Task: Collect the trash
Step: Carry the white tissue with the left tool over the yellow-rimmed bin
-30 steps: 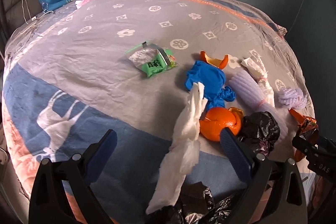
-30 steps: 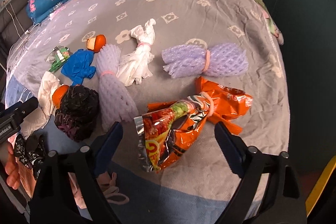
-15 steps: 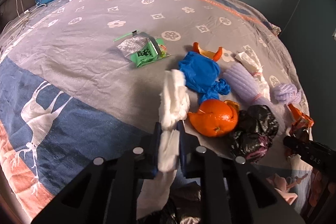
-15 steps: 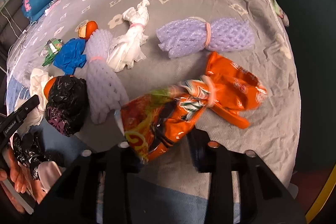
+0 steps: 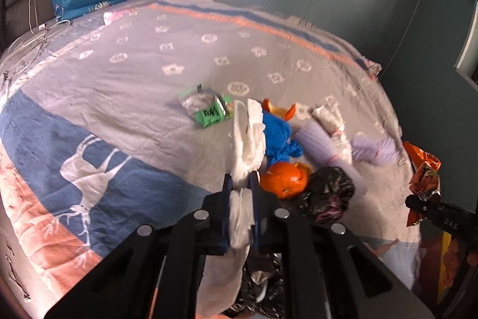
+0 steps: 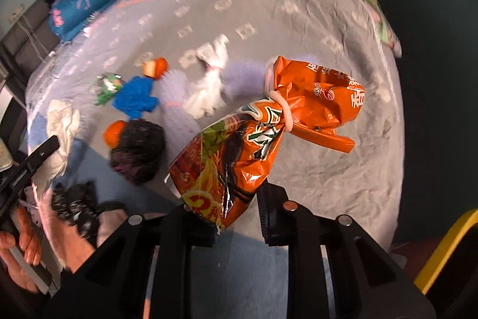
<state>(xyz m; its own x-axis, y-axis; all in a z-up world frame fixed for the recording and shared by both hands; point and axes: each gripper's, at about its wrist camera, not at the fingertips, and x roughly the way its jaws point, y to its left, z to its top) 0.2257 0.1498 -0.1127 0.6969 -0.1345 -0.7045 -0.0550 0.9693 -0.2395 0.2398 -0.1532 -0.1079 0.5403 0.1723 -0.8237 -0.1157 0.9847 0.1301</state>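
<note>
The left hand-held gripper is clamped on a white tissue, which sticks up past the jaws above the bed and also hangs down behind them. Just to its right on the bed lie an orange, a blue glove and a black bag; a green wrapper lies farther off, to the left of the tissue's tip. The right hand-held gripper has its jaws closing on the lower end of an orange snack bag, which is knotted with a band in the middle and juts up and to the right, clear of the bed. Behind it lie purple foam netting and a white bundle.
</note>
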